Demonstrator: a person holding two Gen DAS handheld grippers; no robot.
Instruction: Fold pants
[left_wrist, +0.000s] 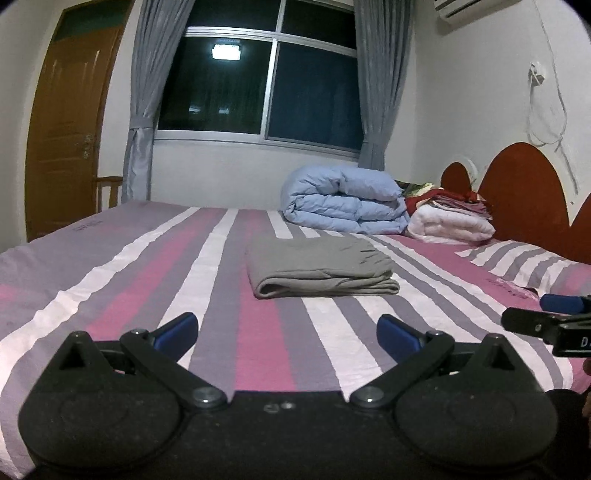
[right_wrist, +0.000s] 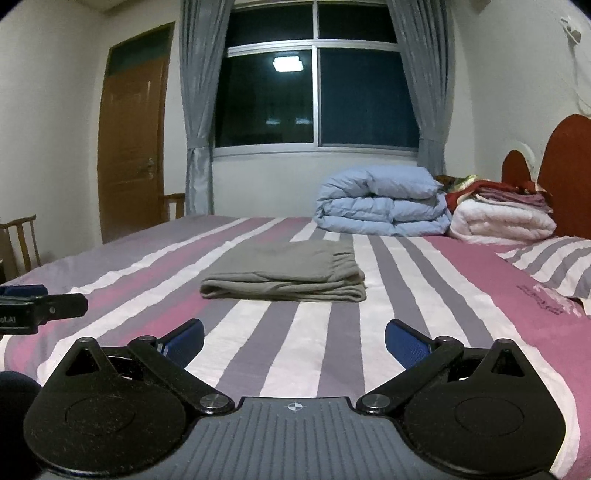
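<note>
The pants are gray and lie folded in a flat, neat stack near the middle of the bed, with nothing touching them. The bed is the biggest thing here, and its sheet has pink, purple, gray and white stripes running away from the cameras.

Behind the bed is a wide dark window with gray curtains pulled to both sides (a square light shines back in the glass). A brown wooden door stands at the left, and a wooden chair sits by the wall. At the right is a red-brown headboard with round bumps on top.

On the far side of the bed, well apart from the pants, a puffy light blue comforter is rolled up. Just beside it, to the right, lies a white blanket with a small pile of red and pink cloth on top. A striped pillow lies near the headboard.

The left gripper hangs low over the near part of the bed with its blue-tipped fingers spread wide, holding nothing. The right gripper is next to it, also spread wide and holding nothing. Both point at the pants and are apart from them.
</note>
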